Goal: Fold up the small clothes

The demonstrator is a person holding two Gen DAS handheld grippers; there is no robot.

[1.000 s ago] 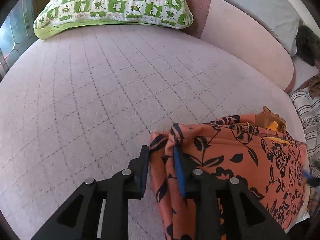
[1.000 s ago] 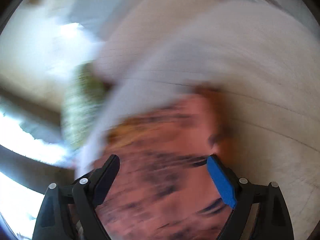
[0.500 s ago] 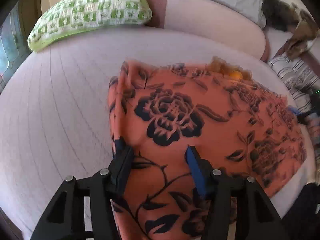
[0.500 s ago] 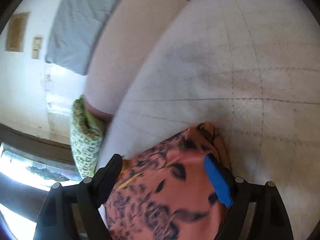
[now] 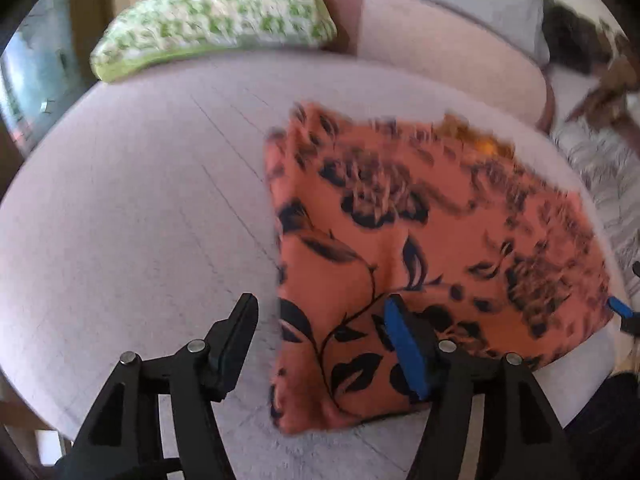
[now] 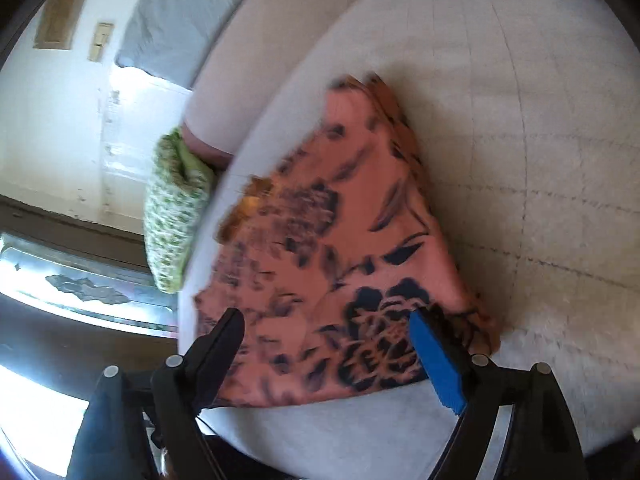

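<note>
An orange garment [image 5: 420,232] with a black flower print lies flat on the pale quilted bed [image 5: 140,208]. My left gripper [image 5: 320,312] hovers over the garment's near left corner; its jaws are opening and the pads press on nothing. In the right wrist view the same orange garment [image 6: 344,248] lies under my right gripper [image 6: 326,322], which stands wide open above the cloth's near edge, holding nothing. The tip of the right gripper's blue pad [image 5: 620,307] shows at the garment's right edge in the left wrist view.
A green-and-white patterned pillow [image 5: 216,20] lies at the head of the bed beside a pink bolster [image 5: 448,52]. Striped cloth [image 5: 600,184] and dark clothes lie to the right. The bed edge runs just below the garment; a window [image 6: 80,288] is at the left.
My left gripper let go of the bunched cloth, opened and drew back; the garment now lies spread flat. My right gripper pulled back from the cloth, staying open.
</note>
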